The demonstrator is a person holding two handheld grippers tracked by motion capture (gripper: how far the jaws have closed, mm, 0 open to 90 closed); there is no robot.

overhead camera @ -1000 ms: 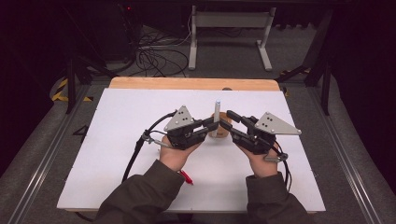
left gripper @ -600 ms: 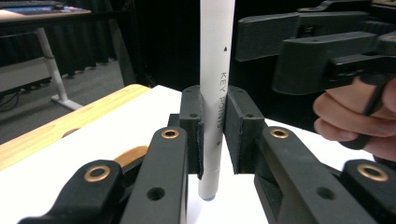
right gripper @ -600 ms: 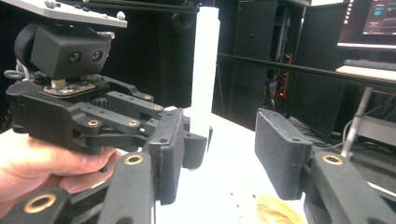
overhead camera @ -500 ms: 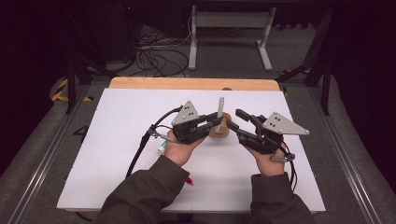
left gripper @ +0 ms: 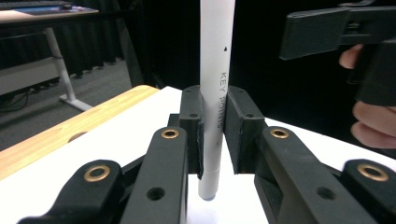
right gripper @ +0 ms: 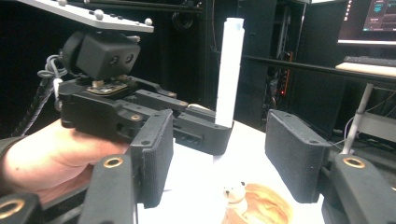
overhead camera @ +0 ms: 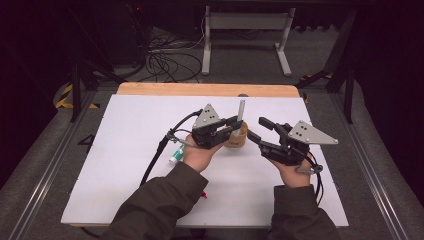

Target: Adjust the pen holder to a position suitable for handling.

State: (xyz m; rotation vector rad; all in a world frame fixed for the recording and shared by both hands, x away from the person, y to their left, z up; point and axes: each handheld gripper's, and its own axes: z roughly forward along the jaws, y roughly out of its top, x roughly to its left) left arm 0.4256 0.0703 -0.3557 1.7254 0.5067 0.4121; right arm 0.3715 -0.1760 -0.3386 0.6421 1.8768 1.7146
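White pen [left gripper: 216, 84] stands upright, clamped between the 2 pads of the left gripper [overhead camera: 234, 123]; the left gripper view shows "KEY POINTS" printed down its barrel and its lower tip hanging below the pads, above the white table top [overhead camera: 125, 135]. In the high view the pen rises above the left gripper's jaws, near the middle of the table and toward its far edge. Just behind and under the jaws sits a round wooden holder [overhead camera: 237, 137] on the table; the right gripper view shows a small white bear figure [right gripper: 232, 195] on its tan top, with the pen's tip above and slightly beyond it; contact between pen and holder cannot be told. Left gripper: jaws closed tight on the pen, grey three-cornered plate on top, cable trailing back to the left across the table. Right gripper [overhead camera: 260, 128]: jaws have just been opening, nothing between them; they stand apart and point toward the pen from the right, near it but clear of it. In the left gripper view, 1 black jaw of the right gripper shows at upper right with fingers [left gripper: 373, 121] of the person's hand behind it. A green-and-white tube-like item [overhead camera: 176, 154] lies on the table just beside the left hand. Wooden strip [overhead camera: 165, 89] runs along the table's far edge.
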